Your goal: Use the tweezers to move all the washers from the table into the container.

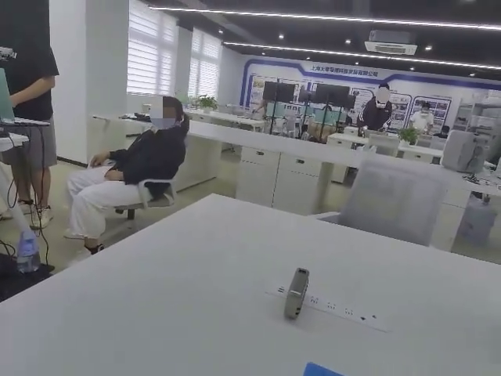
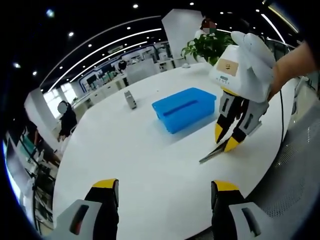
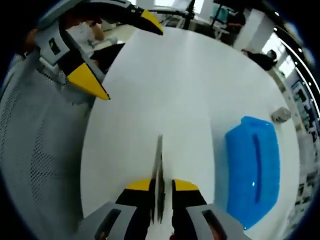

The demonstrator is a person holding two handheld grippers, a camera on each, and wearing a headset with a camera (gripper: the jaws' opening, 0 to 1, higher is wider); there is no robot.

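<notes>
My right gripper is shut on thin metal tweezers that point forward, low over the white table. The left gripper view shows the same right gripper with the tweezers tip on or just above the tabletop. A blue container stands just beyond it; in the right gripper view the container lies to the right of the tweezers. My left gripper is open with nothing between its fingers. It also appears as the left gripper at the upper left of the right gripper view.
A white power strip with a grey adapter lies further along the table. The container's blue corner shows at the near edge. A grey mesh chair stands beside the table. A person sits on a chair beyond it.
</notes>
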